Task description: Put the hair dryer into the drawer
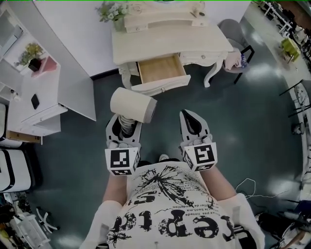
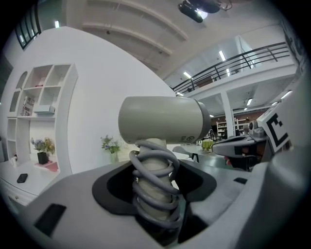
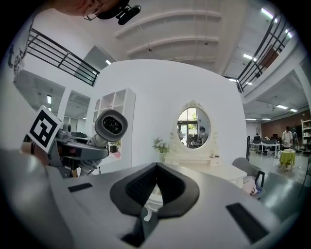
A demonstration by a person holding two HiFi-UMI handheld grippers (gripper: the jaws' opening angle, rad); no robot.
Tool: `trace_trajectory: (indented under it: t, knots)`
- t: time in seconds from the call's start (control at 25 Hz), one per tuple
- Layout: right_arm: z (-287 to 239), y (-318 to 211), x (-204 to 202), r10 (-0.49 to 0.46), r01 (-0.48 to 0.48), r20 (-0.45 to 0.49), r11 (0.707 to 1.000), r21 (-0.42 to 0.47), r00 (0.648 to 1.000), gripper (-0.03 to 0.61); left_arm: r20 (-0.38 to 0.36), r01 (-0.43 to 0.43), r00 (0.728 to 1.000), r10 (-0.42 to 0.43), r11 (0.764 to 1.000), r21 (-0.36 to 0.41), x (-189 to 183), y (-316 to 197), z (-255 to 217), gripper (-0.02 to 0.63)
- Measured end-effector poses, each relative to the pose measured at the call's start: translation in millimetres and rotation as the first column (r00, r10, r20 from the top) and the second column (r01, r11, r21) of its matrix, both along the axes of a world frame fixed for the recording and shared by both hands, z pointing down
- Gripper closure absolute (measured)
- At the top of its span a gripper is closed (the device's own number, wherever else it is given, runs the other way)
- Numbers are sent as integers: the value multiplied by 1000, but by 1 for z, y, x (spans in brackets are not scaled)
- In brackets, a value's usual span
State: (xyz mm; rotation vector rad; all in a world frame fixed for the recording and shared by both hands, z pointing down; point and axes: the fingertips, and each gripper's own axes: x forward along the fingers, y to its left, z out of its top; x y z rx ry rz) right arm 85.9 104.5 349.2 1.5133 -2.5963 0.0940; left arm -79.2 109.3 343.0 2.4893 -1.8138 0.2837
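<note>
One hair dryer hangs clear of drawer front.

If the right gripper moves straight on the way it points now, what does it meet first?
Most likely the front of the open drawer of the dressing table. The right gripper points that way, with only floor between. Its height is unclear; it might pass above the drawer.

The cream bench stands on the dark floor. On its top, a bunch of flowers sits at the left end and a mirror base runs along the back. Its drawer is pulled open, showing a wooden bottom.
</note>
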Motion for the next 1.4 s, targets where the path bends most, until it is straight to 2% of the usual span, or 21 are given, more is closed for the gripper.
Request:
trace_trajectory:
  t: [0.4, 0.72, 1.04, 1.4]
  knots:
    - [20, -70, 15, 0, 0, 5, 999, -46, 1000, 561, 24, -33, 999, 34, 999, -38, 22, -77, 14, 360]
    - [20, -158, 5, 17, -18, -26, 999, -51, 1000, 561, -6, -91, 996, 91, 995, -36, 23, -182, 14, 360]
    - [17, -259, -9, 78, -79, -34, 996, -32, 996, 561, -12, -140, 990, 139, 990, -24, 10, -287, 14, 360]
    - [27, -328, -15, 72, -74, -25, 995, -67, 997, 561, 1, -128, 992, 128, 988, -82, 2, -342, 36, 360]
